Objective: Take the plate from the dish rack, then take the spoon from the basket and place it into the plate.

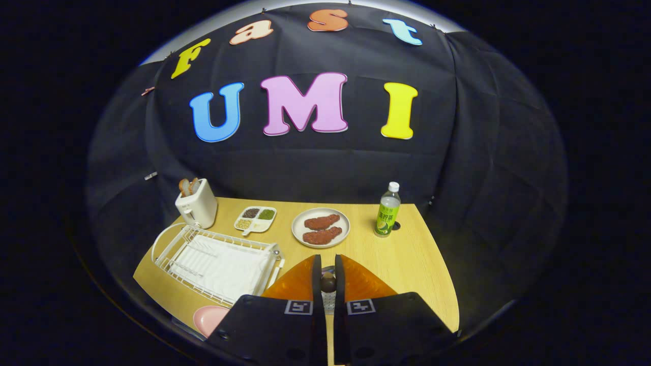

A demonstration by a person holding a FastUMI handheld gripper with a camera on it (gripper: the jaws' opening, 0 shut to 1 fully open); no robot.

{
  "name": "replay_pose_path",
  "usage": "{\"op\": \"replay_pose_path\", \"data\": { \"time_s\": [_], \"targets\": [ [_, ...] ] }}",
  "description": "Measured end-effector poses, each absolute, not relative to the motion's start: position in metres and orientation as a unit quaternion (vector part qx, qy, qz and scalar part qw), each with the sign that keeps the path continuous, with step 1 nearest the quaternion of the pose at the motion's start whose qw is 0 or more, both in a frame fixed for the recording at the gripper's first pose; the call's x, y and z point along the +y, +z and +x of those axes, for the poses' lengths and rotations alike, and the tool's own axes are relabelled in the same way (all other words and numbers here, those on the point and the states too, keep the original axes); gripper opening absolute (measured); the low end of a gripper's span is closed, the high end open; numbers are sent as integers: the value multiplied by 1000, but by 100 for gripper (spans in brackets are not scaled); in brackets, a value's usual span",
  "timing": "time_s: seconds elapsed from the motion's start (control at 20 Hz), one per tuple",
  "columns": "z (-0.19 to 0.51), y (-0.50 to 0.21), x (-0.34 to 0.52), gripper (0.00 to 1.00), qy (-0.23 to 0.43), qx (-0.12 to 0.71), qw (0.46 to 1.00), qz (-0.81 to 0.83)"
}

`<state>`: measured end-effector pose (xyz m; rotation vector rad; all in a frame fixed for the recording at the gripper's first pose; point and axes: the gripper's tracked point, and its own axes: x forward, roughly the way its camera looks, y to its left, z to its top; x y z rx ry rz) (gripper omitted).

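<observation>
My gripper (328, 277) is held over the orange basket (292, 284), whose rim spreads out on both sides of the fingers. The jaws are nearly together and pinch a dark brown rounded end, which looks like the spoon (328, 282) handle; the rest of the spoon is hidden by the fingers. A pink plate (208, 319) lies flat on the wooden table to the left of the fingers, close to the near end of the white wire dish rack (218, 262). The rack holds a white drain mat.
Beyond the basket sits a white plate with two pieces of red meat (320, 227). A green drink bottle (387, 211) stands to its right. A white toaster with bread (196, 203) and a divided dish of grains (255, 219) are behind the rack. The table edge (442, 284) runs close on the right.
</observation>
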<state>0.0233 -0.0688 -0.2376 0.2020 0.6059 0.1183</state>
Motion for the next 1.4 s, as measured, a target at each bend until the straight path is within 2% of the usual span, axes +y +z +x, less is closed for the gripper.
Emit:
{"op": "replay_pose_path", "data": {
  "time_s": [0.45,0.7,0.95,1.25,1.4],
  "targets": [
    [-34,-184,48,9,174,301,921,173],
    [-85,-220,113,9,225,346,891,191],
    [-115,-286,153,9,250,389,868,179],
    [-129,-337,179,9,276,396,858,176],
    [-128,-340,182,10,288,378,858,192]
  ]
}}
